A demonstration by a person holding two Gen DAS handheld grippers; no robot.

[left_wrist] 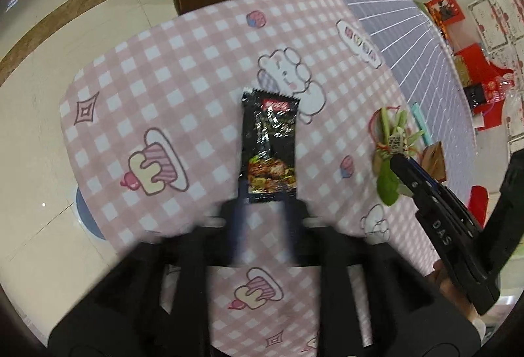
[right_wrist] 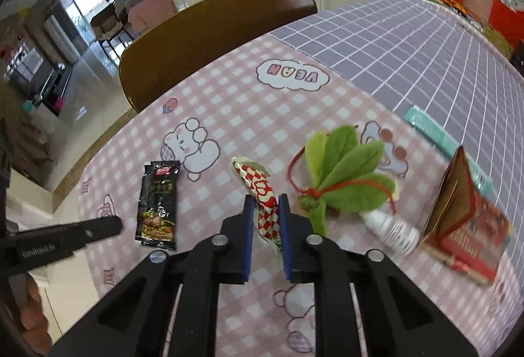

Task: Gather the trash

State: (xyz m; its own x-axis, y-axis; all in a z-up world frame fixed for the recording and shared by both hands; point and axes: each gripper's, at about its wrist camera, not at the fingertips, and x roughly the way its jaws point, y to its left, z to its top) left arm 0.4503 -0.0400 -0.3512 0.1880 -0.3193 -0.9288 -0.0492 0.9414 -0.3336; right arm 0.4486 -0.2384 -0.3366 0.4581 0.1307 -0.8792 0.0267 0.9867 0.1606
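Note:
A black snack wrapper (left_wrist: 270, 144) lies flat on the pink checked tablecloth (left_wrist: 170, 88). Its near end sits between the blurred fingers of my left gripper (left_wrist: 263, 205), which stands open around it. In the right wrist view the same black wrapper (right_wrist: 159, 203) lies beside a left gripper finger (right_wrist: 108, 227). My right gripper (right_wrist: 266, 205) is shut on a red and white checked wrapper (right_wrist: 262, 190), whose far end sticks out past the blue pads. From the left wrist view, my right gripper (left_wrist: 398, 165) reaches in beside the green leaves (left_wrist: 388, 187).
A bunch of green leaves tied with red string (right_wrist: 344, 173) lies right of the checked wrapper. A small white bottle (right_wrist: 393, 231), a red and brown booklet (right_wrist: 465, 219) and a teal strip (right_wrist: 432, 131) are farther right. A brown chair back (right_wrist: 213, 39) stands at the table's far edge.

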